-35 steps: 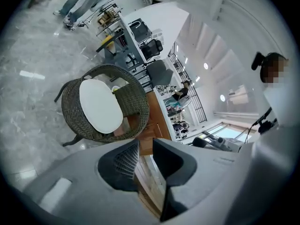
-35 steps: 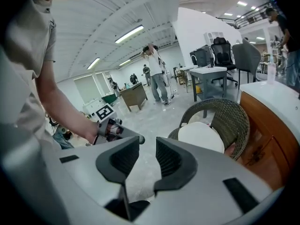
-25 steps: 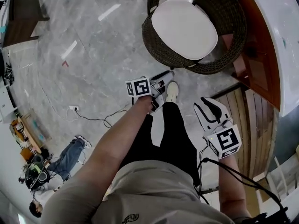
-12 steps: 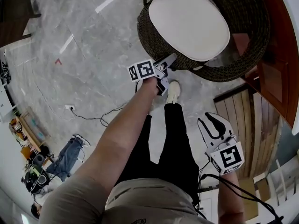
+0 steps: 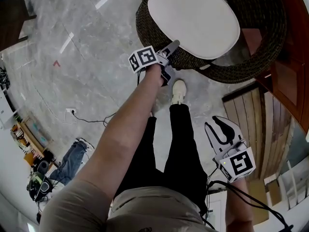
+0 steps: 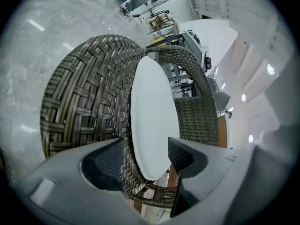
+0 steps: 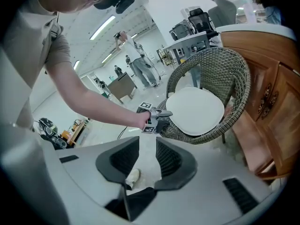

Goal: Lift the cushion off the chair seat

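Note:
A white oval cushion (image 5: 193, 18) lies on the seat of a dark wicker chair (image 5: 251, 66). My left gripper (image 5: 171, 59) is at the chair's front rim, and its jaws are opening. In the left gripper view the cushion (image 6: 150, 111) stands edge-on. Its near edge and the woven rim (image 6: 79, 102) sit between the spread jaws of the left gripper (image 6: 146, 144), with no pad pressing. My right gripper (image 5: 218, 122) hangs back by my right leg over the floor. It (image 7: 148, 142) is open by a narrow gap and holds nothing. From there the cushion (image 7: 194, 109) shows ahead.
A wooden cabinet (image 5: 285, 57) stands close against the chair's right side. A wood-plank strip (image 5: 256, 129) runs under my right hand. My shoe (image 5: 178, 91) is just before the chair. A cable (image 5: 91, 120) trails on the grey floor at left. Desks and people are far off.
My left gripper has reached forward from near my foot to the chair's front rim. The right gripper has sunk and drawn back toward my body. The chair now looms closer.

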Demonstrator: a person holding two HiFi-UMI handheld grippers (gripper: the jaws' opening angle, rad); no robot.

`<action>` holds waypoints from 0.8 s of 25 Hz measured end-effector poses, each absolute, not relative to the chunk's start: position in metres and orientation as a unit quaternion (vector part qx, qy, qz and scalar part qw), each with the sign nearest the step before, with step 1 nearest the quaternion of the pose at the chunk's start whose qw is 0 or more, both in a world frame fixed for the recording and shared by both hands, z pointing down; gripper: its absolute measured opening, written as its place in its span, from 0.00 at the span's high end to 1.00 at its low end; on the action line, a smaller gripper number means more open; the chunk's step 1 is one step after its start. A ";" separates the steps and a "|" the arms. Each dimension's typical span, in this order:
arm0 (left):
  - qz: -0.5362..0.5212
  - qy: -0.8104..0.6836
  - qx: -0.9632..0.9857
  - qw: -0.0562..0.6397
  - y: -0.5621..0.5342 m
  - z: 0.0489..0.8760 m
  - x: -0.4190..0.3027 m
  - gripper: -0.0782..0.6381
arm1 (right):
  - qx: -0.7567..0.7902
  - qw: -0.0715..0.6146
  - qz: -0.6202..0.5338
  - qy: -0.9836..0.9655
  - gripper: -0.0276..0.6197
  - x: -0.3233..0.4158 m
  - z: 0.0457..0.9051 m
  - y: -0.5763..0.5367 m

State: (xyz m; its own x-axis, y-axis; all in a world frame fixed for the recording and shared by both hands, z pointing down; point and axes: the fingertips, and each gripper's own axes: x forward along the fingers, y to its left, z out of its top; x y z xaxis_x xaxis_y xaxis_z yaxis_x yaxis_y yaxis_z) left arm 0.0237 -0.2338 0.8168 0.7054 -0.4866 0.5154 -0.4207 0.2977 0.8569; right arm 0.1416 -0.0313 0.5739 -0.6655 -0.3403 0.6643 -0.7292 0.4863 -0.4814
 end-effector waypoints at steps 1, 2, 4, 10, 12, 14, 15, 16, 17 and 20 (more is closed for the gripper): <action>-0.022 -0.385 0.589 0.710 -0.236 0.818 0.025 0.50 | 0.324 0.249 0.391 -0.825 0.77 0.141 0.575 -0.032; -0.023 -0.388 0.585 0.712 -0.238 0.819 0.026 0.50 | 0.325 0.248 0.392 -0.824 0.77 0.142 0.576 -0.033; -0.038 -0.391 0.578 0.716 -0.243 0.820 0.028 0.50 | 0.326 0.247 0.395 -0.823 0.77 0.141 0.580 -0.033; -0.052 -0.382 0.582 0.716 -0.255 0.824 0.040 0.50 | 0.320 0.243 0.406 -0.821 0.77 0.137 0.590 -0.028; -0.066 -0.375 0.587 0.714 -0.254 0.823 0.038 0.50 | 0.319 0.243 0.409 -0.820 0.77 0.137 0.593 -0.026; -0.085 -0.361 0.594 0.713 -0.258 0.822 0.038 0.50 | 0.316 0.243 0.410 -0.820 0.77 0.137 0.595 -0.027; -0.090 -0.355 0.599 0.712 -0.263 0.822 0.040 0.50 | 0.315 0.243 0.410 -0.821 0.77 0.136 0.596 -0.028; -0.090 -0.351 0.604 0.710 -0.269 0.823 0.043 0.50 | 0.315 0.243 0.410 -0.821 0.77 0.136 0.597 -0.028; -0.087 -0.348 0.608 0.708 -0.275 0.823 0.046 0.50 | 0.315 0.243 0.410 -0.821 0.77 0.136 0.598 -0.028; -0.090 -0.340 0.617 0.704 -0.288 0.822 0.056 0.51 | 0.317 0.244 0.413 -0.818 0.77 0.137 0.602 -0.027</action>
State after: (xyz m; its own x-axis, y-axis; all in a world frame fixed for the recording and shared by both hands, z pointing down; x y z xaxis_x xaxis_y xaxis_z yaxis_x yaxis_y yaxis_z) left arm 0.0555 -0.2883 0.8225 0.7523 -0.5461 0.3686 -0.2934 0.2233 0.9296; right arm 0.1373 -0.0273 0.6020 -0.6800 -0.3177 0.6608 -0.7202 0.4582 -0.5209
